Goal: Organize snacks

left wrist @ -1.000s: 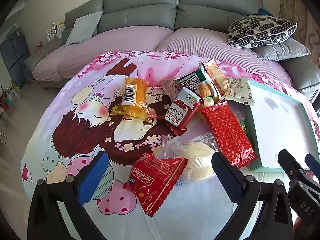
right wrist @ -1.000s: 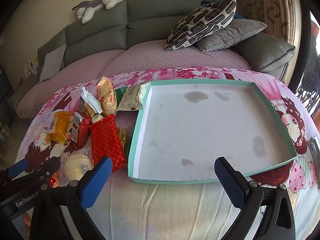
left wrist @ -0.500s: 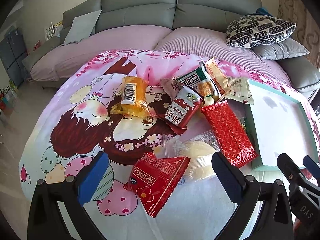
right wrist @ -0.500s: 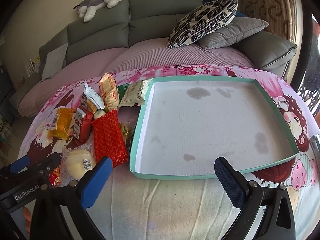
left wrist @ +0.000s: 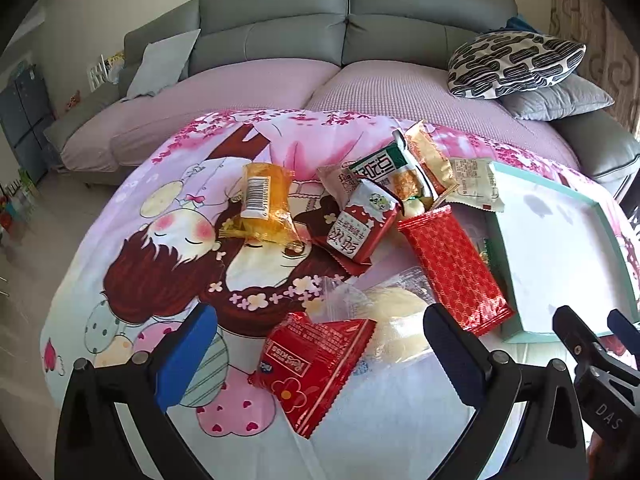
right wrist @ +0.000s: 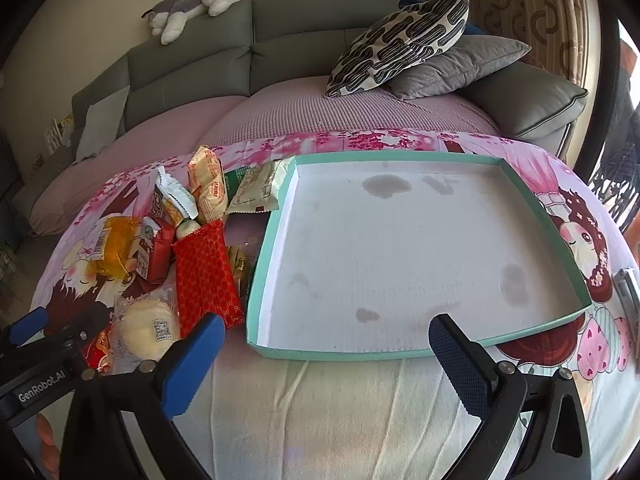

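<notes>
I have both grippers low over the near edge of the table, and nothing is picked up yet. My left gripper (left wrist: pixel 320 344) has its jaws spread wide and empty, framing the red packet (left wrist: pixel 316 364) that lies nearest me, with the clear-wrapped bun (left wrist: pixel 394 320) just beside it on the right. My right gripper (right wrist: pixel 324 354) is likewise wide apart and holding nothing, sitting in front of the tray (right wrist: pixel 520 330), whose white floor is bare apart from a few grey stains.

The snacks are all still in a loose heap on the cartoon cloth (left wrist: pixel 160 264), left of the tray: the yellow pack (left wrist: pixel 266 208), the small red-and-white pack (left wrist: pixel 360 226), the long red bag (left wrist: pixel 452 268) lying against the tray's left wall, and a few pale packs (left wrist: pixel 472 184) piled behind. None is inside the tray.

So I judge this as the very start, the approach to the first pick. The next move, as I read it, is to drop the left gripper onto the red packet and close across its narrow width, then carry it right over the tray's wall. The packet is flat and slippery foil, so I would go low enough to catch the body, not just the crimped edge. The bun's wrapper overlaps close by, and I must avoid pinching it too.
</notes>
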